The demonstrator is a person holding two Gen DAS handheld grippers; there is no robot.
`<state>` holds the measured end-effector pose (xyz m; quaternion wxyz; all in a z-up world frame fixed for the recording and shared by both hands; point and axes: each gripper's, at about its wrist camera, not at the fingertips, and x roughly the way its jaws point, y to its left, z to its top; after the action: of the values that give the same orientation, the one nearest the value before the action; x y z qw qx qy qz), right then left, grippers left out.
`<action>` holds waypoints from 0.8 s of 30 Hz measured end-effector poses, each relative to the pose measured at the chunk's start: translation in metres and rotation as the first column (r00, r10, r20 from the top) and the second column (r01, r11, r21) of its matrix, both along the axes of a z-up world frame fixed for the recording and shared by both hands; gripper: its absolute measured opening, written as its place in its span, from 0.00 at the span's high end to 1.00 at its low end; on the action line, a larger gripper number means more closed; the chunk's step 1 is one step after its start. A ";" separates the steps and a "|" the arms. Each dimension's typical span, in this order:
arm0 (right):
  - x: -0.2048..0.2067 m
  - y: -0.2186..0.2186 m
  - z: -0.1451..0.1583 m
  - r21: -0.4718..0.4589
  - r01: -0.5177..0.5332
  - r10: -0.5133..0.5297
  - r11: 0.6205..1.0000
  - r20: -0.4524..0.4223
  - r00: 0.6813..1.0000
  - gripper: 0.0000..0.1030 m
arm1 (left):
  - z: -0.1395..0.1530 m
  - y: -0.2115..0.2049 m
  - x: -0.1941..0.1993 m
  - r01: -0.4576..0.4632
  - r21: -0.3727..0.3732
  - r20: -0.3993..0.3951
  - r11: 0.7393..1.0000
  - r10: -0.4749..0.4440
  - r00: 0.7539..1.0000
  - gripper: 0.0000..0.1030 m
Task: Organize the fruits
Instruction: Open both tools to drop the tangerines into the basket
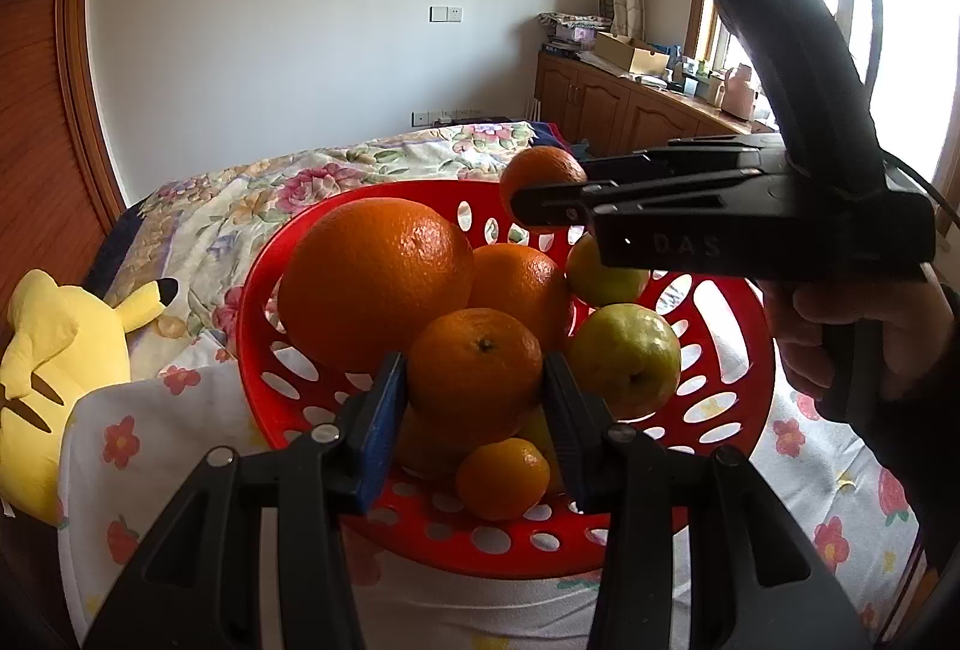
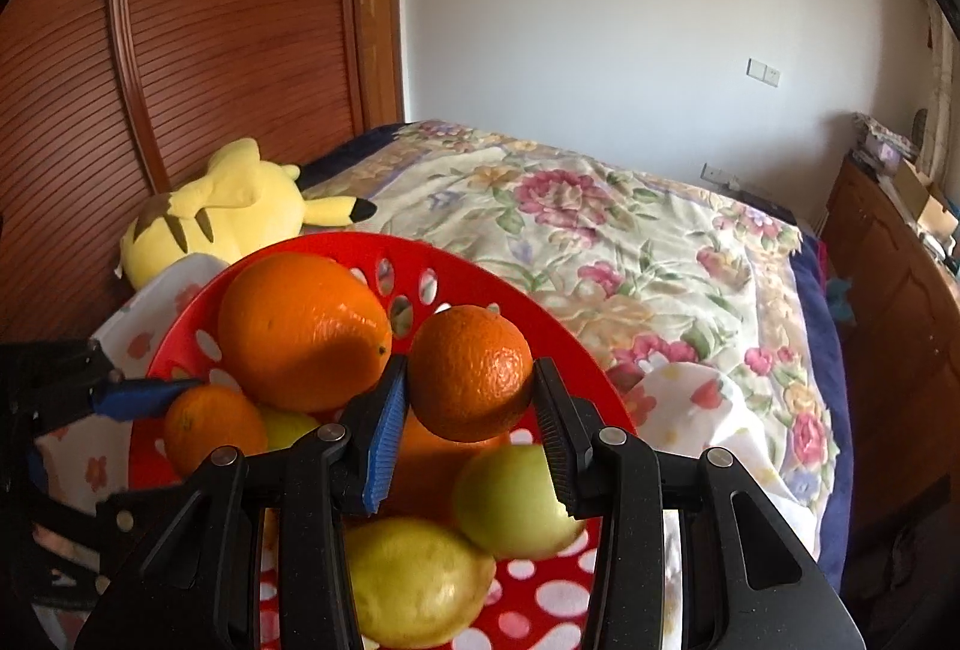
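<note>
A red perforated basket (image 1: 258,302) (image 2: 576,350) holds a big orange (image 1: 375,284) (image 2: 300,326), another orange (image 1: 516,284), yellow-green fruits (image 1: 624,359) (image 2: 513,500), a lemon (image 2: 414,584) and a small tangerine (image 1: 503,479). My left gripper (image 1: 474,371) (image 2: 204,410) is shut on a medium orange (image 1: 474,374) (image 2: 213,428) low over the pile. Above the basket's far side, my right gripper (image 2: 471,371) (image 1: 540,191) is shut on a darker orange (image 2: 471,371) (image 1: 540,170). A hand (image 1: 840,338) holds its handle.
The basket stands on a white flowered cloth (image 1: 150,434) on a bed with a floral cover (image 2: 600,242). A yellow plush toy (image 1: 54,350) (image 2: 222,206) lies to the left by a wooden wardrobe (image 2: 210,20). Wooden cabinets (image 1: 606,104) line the window wall.
</note>
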<state>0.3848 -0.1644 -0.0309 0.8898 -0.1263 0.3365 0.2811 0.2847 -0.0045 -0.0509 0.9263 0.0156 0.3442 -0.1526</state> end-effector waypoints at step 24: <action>-0.040 -0.034 0.012 0.061 0.046 -0.048 0.997 0.041 0.998 0.54 | 0.002 -0.023 0.003 0.017 0.011 0.015 1.000 -0.017 1.000 0.56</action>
<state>0.3451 -0.1988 -0.0186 0.9065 -0.0975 0.3119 0.2675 0.2878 -0.0274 -0.0488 0.9275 0.0245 0.3377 -0.1585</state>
